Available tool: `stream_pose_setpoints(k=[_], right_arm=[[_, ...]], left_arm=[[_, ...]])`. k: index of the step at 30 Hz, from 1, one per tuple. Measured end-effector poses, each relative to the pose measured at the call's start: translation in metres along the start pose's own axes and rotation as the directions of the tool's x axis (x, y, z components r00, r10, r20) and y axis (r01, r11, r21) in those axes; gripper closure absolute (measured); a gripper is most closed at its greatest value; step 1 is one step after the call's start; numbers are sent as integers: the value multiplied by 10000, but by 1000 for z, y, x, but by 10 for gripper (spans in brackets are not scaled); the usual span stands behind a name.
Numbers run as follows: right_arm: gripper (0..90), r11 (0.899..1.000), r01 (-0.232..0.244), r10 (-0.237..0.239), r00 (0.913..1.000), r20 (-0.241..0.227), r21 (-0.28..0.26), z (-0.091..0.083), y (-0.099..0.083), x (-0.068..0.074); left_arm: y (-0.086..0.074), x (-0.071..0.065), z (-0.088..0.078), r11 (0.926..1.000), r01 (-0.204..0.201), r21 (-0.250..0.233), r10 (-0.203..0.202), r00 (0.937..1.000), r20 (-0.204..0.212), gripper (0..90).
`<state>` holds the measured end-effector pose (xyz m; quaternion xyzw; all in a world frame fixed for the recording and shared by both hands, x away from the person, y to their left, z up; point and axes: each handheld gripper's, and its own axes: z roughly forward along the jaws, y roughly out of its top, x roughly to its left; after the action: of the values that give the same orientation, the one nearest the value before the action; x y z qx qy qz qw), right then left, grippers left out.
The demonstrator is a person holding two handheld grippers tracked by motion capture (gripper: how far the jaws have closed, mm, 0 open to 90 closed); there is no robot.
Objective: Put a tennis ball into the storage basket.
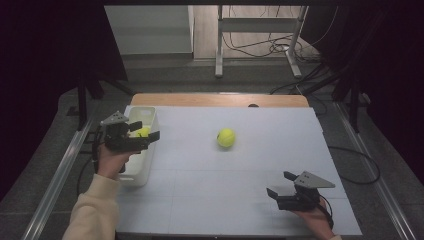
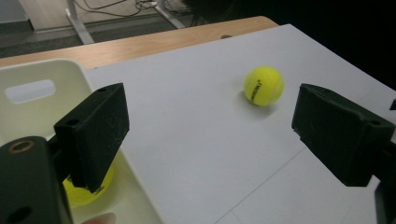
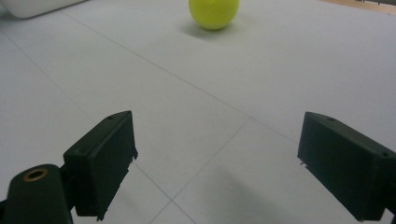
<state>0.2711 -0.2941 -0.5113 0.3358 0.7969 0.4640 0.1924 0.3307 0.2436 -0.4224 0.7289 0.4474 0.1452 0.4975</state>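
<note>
A yellow tennis ball [image 1: 226, 138] [image 2: 264, 85] [image 3: 214, 13] lies on the white table top near its middle. A second yellow ball [image 1: 143, 131] [image 2: 86, 191] rests inside the white bin [image 1: 137, 172] at the table's left edge. My left gripper [image 1: 145, 131] [image 2: 210, 135] hovers over that bin, jaws wide apart and nothing between them, pointing right toward the loose ball. Near the front right my right gripper [image 1: 281, 184] [image 3: 215, 163] is open and empty, low over the table and facing the loose ball from a distance.
The white bin's rim and handle slot [image 2: 30, 89] lie left of the left jaw. A wooden table edge [image 1: 220, 99] runs along the far side. Metal rails flank the table, and a stand with cables is on the floor beyond.
</note>
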Motion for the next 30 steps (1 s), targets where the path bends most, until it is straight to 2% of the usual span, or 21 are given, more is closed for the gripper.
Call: stream_pose_setpoints(k=[4, 7, 11, 18, 30], right_arm=[[122, 9997, -240, 241, 9996, 133, -68, -3, -2, -3], [122, 9997, -234, 236, 9996, 171, -120, -5, -3, -3], [124, 9996, -233, 235, 9996, 146, -144, -7, -4, -3], [123, 9997, -99, 102, 9998, 165, -233, -8, -4, -2], [124, 9997, -140, 146, 9993, 341, -202, -12, -7, -3]], left_arm=[[-2, -6, -1, 9998, -136, -132, 138, 9997, 183, 123], [-5, -12, -1, 9994, -137, -313, 151, 9989, 433, 128], [-7, -19, 2, 9990, -241, -376, 260, 9984, 512, 130], [-6, -32, 8, 9978, -601, -292, 620, 9954, 726, 130], [-2, -44, 21, 9968, -762, -243, 785, 9906, 1122, 131]])
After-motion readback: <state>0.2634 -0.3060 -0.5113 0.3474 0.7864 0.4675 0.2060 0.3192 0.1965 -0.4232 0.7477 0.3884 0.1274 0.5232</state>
